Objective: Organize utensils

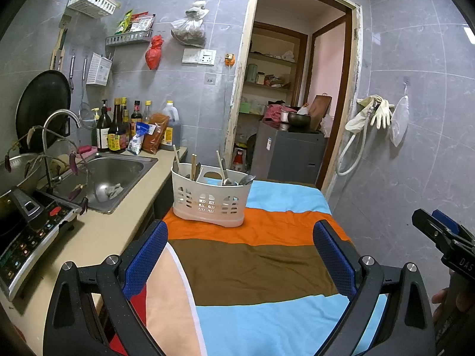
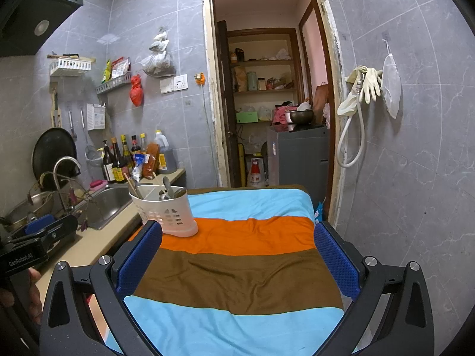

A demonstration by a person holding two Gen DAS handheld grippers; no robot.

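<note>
The left tool point(image 1: 240, 243) hangs low over the striped cloth point(image 1: 252, 267) with its blue pads point(image 1: 145, 256) spread wide, released, holding and touching nothing. The right tool point(image 2: 237, 246) is likewise spread wide and empty above the same cloth; a hand point(image 2: 17, 293) grips the left tool's handle at the near left of the right view. Farther off, on the orange stripe at the cloth's left edge, stands the white caddy point(image 1: 211, 195), upright, slotted sides, divided inside. Spoons point(image 1: 237, 179) lean in its right part and chopsticks point(image 1: 193, 170) in its left. Left of it runs the tabletop point(image 1: 98, 234) with a sink point(image 1: 118, 175).
</note>
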